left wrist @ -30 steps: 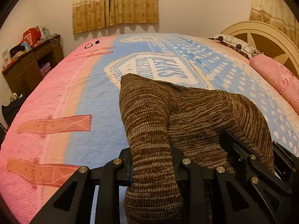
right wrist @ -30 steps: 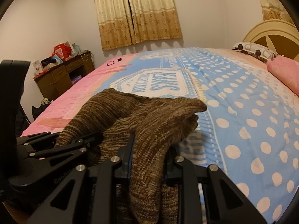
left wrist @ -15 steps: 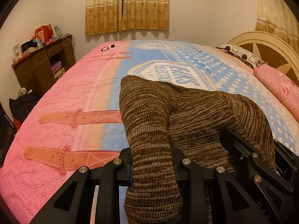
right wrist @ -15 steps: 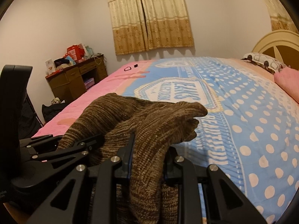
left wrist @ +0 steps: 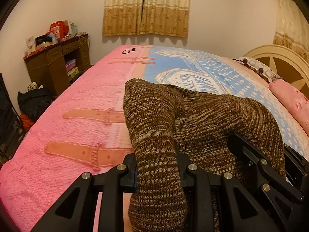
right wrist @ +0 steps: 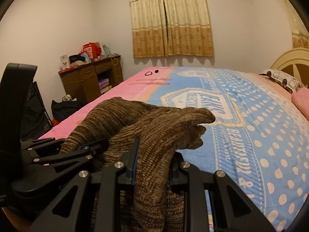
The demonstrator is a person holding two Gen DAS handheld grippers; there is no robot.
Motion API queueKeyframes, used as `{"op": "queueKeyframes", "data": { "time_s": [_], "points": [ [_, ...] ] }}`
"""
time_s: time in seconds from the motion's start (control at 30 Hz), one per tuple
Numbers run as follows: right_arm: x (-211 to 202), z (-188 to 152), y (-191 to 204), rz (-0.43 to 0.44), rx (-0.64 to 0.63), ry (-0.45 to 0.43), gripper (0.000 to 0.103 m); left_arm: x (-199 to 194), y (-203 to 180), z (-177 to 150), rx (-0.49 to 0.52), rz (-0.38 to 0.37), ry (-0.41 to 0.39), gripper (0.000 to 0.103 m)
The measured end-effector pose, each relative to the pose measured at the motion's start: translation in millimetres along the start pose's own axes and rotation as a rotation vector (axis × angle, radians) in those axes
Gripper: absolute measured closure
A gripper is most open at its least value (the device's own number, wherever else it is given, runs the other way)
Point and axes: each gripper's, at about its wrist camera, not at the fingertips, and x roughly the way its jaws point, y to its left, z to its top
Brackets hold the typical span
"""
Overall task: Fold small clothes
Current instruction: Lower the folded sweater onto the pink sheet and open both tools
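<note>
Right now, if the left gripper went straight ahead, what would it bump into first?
The left gripper is already clamped on the brown knit garment, which bunches ahead of it. Beyond that, probably the bedspread, though depth is unclear.

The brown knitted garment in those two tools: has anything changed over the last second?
Both tools have tilted upward: the bedspread sits lower in each view, with more wall and curtain showing. The left tool and right tool stay shut on the brown knitted garment, whose bunched shape between them looks the same. Nothing was let go.
</note>
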Motion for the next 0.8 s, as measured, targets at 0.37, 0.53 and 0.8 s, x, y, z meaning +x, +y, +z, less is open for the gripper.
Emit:
{"op": "queueKeyframes", "data": {
  "time_s": [0.37, 0.53, 0.8],
  "points": [
    [40.1, 30.0, 50.4, 0.105, -0.082, -0.060, 0.078, 7.7, 59.8, 32.9, -0.010, 0.133, -0.052, 0.075],
    [95.2, 41.8, 55.6, 0.110, -0.072, -0.075, 0.078, 56.1, 88.8, 55.4, 0.006, 0.174, -0.034, 0.075],
    [207.1, -1.6, 19.4, 0.173, 0.124, 0.273, 0.071, 142.2, 132.0, 28.0, -0.100, 0.120, 0.146, 0.054]
  ]
}}
